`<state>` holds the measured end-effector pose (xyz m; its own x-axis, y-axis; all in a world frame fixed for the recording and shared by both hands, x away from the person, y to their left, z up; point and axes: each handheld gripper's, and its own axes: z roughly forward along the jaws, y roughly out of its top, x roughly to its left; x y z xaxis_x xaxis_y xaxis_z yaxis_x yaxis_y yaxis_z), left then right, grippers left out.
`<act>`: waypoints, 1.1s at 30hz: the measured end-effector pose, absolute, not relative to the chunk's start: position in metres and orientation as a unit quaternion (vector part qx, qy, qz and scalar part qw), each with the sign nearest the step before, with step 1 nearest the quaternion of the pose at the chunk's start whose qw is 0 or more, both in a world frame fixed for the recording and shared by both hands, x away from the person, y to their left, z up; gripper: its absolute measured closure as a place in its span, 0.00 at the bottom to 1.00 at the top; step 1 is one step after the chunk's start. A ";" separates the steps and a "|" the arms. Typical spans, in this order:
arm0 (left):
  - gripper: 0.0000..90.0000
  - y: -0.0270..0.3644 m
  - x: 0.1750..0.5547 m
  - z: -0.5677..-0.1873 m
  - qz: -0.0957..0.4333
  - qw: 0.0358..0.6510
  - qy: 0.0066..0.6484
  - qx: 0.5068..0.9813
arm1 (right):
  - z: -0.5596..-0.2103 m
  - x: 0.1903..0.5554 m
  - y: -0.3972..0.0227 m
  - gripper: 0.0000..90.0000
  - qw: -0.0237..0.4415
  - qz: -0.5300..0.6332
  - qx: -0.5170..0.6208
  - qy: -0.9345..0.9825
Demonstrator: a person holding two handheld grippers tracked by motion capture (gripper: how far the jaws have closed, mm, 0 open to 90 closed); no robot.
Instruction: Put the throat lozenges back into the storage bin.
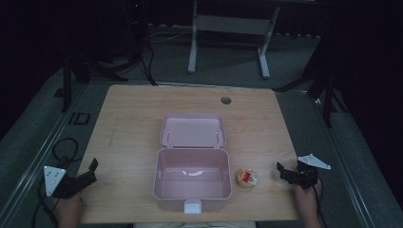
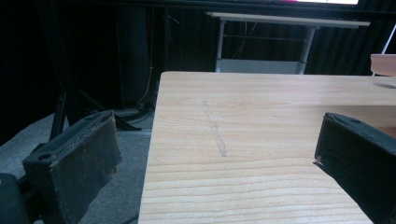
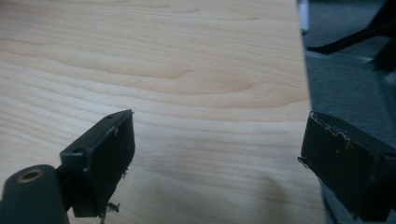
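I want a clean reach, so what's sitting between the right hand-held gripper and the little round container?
Nothing: in the high view only bare table separates the right hand-held gripper from the round container beside the open pink box.

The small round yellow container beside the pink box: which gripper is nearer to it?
The right gripper is nearer, just right of the yellow container. The left gripper is far to its left, beyond the open pink box.
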<state>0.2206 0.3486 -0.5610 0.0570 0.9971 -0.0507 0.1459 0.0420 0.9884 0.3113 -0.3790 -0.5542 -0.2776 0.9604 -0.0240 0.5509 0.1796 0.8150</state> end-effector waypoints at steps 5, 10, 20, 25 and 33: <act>0.00 0.347 0.221 -0.561 0.438 0.486 0.529 0.539 | -0.554 0.311 -0.381 0.11 0.269 0.375 0.527 0.714; 0.00 0.348 0.220 -0.561 0.438 0.487 0.530 0.538 | -0.553 0.313 -0.376 0.11 0.228 0.355 0.511 0.749; 0.00 0.348 0.220 -0.561 0.437 0.489 0.530 0.537 | -0.542 0.314 -0.362 0.11 0.151 0.249 0.468 0.834; 0.00 0.348 0.220 -0.561 0.437 0.490 0.530 0.536 | -0.533 0.317 -0.364 0.11 0.101 0.215 0.468 0.851; 0.00 0.348 0.220 -0.561 0.439 0.488 0.529 0.539 | -0.514 0.317 -0.357 0.11 0.038 0.137 0.437 0.888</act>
